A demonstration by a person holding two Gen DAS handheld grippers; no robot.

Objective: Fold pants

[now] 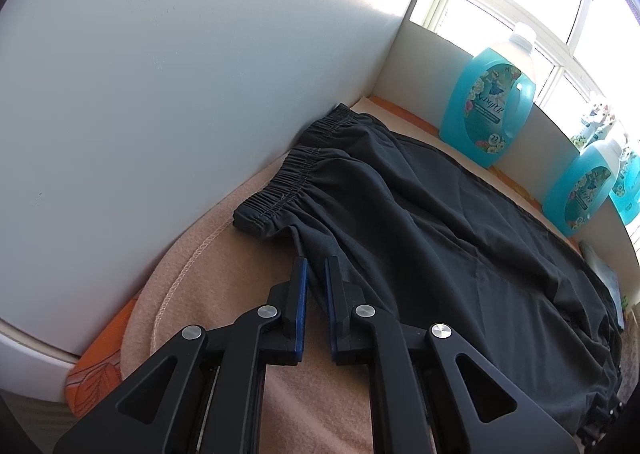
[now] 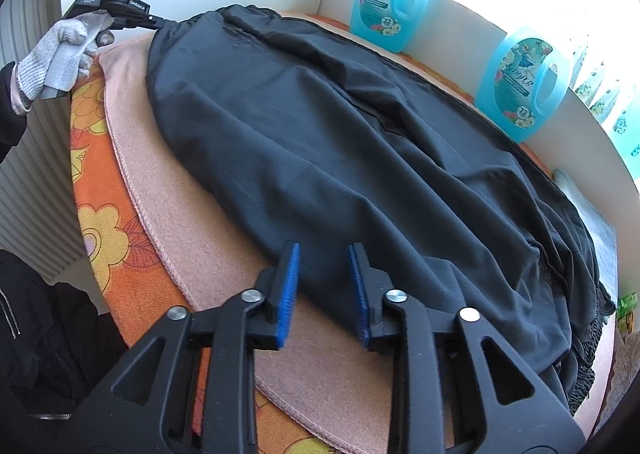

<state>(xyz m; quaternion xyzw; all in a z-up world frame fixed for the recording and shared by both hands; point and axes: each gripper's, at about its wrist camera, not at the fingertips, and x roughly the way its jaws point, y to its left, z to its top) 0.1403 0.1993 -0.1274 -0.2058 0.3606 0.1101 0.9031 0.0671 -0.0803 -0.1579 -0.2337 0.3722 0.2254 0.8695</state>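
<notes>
Dark grey pants (image 1: 420, 214) lie folded lengthwise on a pink blanket (image 1: 224, 274), elastic waistband (image 1: 288, 182) by the white wall. My left gripper (image 1: 316, 266) sits at the near edge of the pants just below the waistband, jaws narrowly apart with a fold of cloth between them. In the right wrist view the pants (image 2: 320, 142) spread across the blanket (image 2: 224, 222), and the left gripper (image 2: 160, 20) meets the waistband corner at far left. My right gripper (image 2: 324, 254) is open over the near edge of the leg, holding nothing.
Two blue detergent bottles (image 2: 384, 2) (image 2: 524, 82) stand along the back wall under the window. An orange flowered cover (image 2: 96, 190) lies under the blanket. A white radiator (image 2: 28, 190) is on the left. The cuffs (image 2: 588, 342) hang at the right.
</notes>
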